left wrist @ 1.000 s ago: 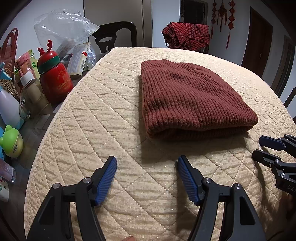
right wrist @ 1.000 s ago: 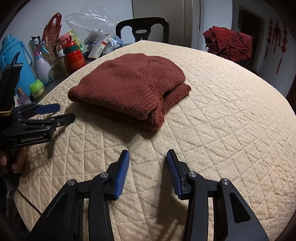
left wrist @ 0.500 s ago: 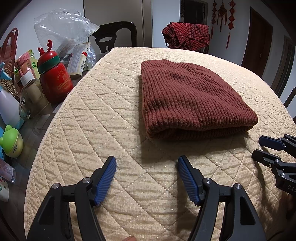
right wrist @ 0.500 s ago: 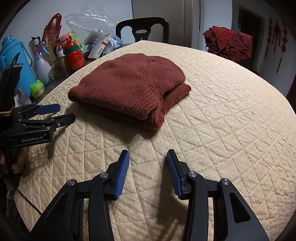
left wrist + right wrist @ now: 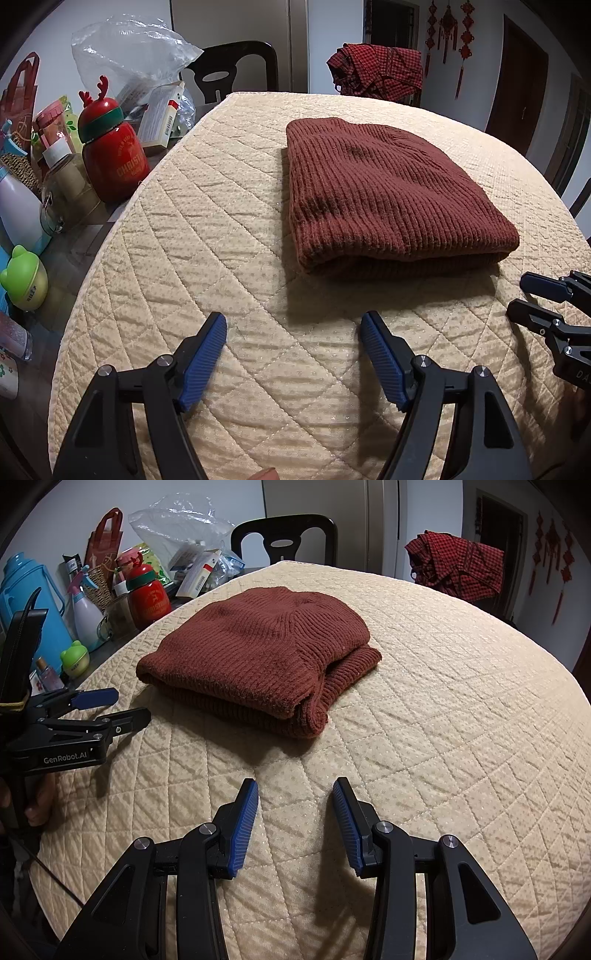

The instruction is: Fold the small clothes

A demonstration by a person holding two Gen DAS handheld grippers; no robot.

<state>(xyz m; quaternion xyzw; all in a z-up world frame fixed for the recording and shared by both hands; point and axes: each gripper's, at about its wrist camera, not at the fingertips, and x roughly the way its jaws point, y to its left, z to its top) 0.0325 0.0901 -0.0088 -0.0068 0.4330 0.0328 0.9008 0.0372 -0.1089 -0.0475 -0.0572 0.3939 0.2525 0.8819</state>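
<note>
A folded rust-brown knit garment (image 5: 388,195) lies on the quilted table cover (image 5: 207,229), ahead of both sets of jaws, its long folded edge crosswise to them. The left gripper (image 5: 293,332), empty, is opening wider than a second ago; the right gripper (image 5: 295,805) hangs half-open, empty, about as near.

Round table (image 5: 110,221) under a beige quilted cover (image 5: 229,229); 1 folded rust-brown knit garment (image 5: 380,199) lies on the cover, bottles and packets crowd the bare left edge

Rust-brown ribbed sweater (image 5: 388,192) — beige quilted cover (image 5: 207,236)
</note>
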